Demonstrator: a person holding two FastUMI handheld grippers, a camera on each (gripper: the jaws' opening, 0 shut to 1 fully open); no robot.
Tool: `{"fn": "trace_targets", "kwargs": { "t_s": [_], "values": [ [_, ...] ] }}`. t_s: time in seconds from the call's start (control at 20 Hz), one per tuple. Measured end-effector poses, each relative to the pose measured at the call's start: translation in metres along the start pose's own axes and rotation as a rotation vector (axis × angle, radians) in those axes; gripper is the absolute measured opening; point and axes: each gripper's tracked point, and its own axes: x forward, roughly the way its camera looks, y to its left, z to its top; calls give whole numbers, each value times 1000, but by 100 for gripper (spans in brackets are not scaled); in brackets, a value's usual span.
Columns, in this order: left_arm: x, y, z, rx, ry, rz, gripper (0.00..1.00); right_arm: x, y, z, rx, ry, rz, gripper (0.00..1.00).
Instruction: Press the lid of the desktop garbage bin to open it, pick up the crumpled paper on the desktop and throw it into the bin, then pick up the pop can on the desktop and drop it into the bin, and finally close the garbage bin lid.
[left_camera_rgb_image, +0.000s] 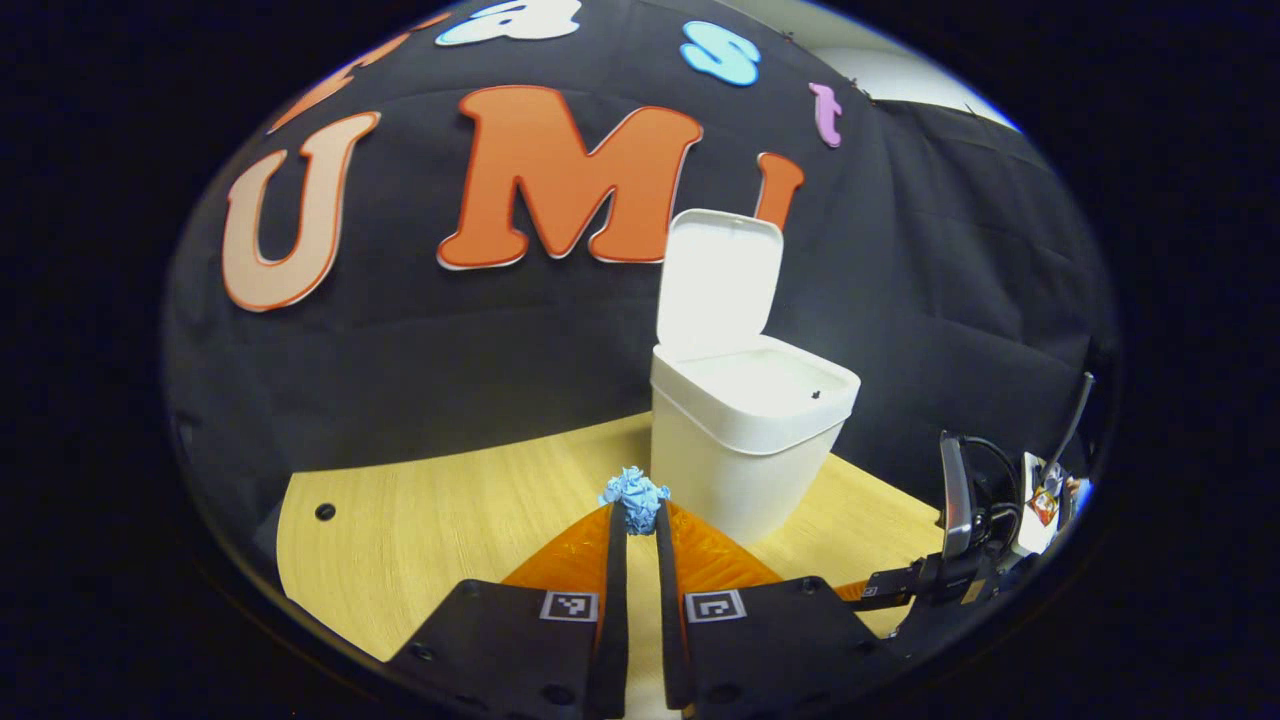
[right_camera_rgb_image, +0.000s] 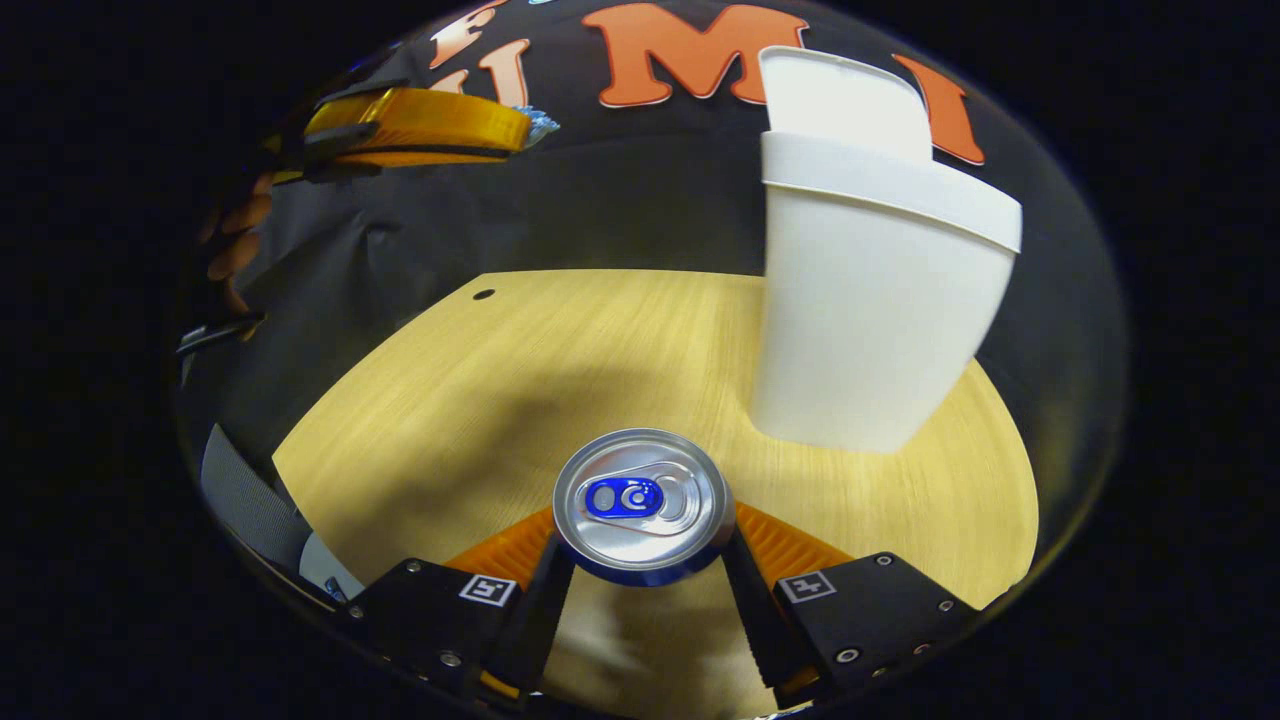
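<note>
Pale wood worktop runs under a black cloth wall, with the white garbage bin standing on it, its lid tipped up and the mouth open. On the left, the left tongs are nearly closed, both fingers pinching the blue crumpled paper at their very tips; the wad appears to be lifted off the wood, short of the bin and below its rim in the left gripper view. To the right, the right tongs sit spread around the pop can, one finger at each side of it near the top; whether they press on it or merely bracket it I cannot tell. The can looks upright, near the bin's base. The likely slips: the paper is held by so little that a quick swing toward the mouth could shake it loose onto the worktop, and a low approach could nudge the bin's wall or knock the raised lid shut.
</note>
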Motion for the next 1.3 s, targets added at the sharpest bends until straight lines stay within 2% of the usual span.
{"fn": "trace_targets", "kwargs": {
  "t_s": [0.05, 0.1, 0.15, 0.65, 0.7, 0.75, 0.9, 1.1, 1.3],
  "values": [
    [4, -7, 7, 5, -9, -19, 18, -3, -7, -1, 11, 0, -15, 75],
    [9, -15, 14, 6, -20, -39, 18, -6, -12, -2, 25, 1, -26, 80],
    [15, -23, 22, 6, -32, -60, 18, -10, -21, -2, 39, -6, -44, 80],
    [70, -95, 83, 65, -121, -208, 18, -47, -79, -22, 165, -38, -189, 80],
    [76, -101, 87, 68, -126, -220, 18, -50, -83, -24, 175, -37, -204, 75],
    [82, -107, 90, 74, -132, -228, 18, -53, -86, -27, 186, -37, -212, 80],
    [105, -110, 92, 114, -139, -201, 18, -64, -99, -36, 218, -37, -247, 80],
    [127, -114, 91, 107, -128, -190, 18, -71, -112, -43, 242, -36, -285, 80],
    [139, -114, 77, 97, -86, -189, 26, -75, -119, -44, 245, -33, -323, 80]
  ]
}}
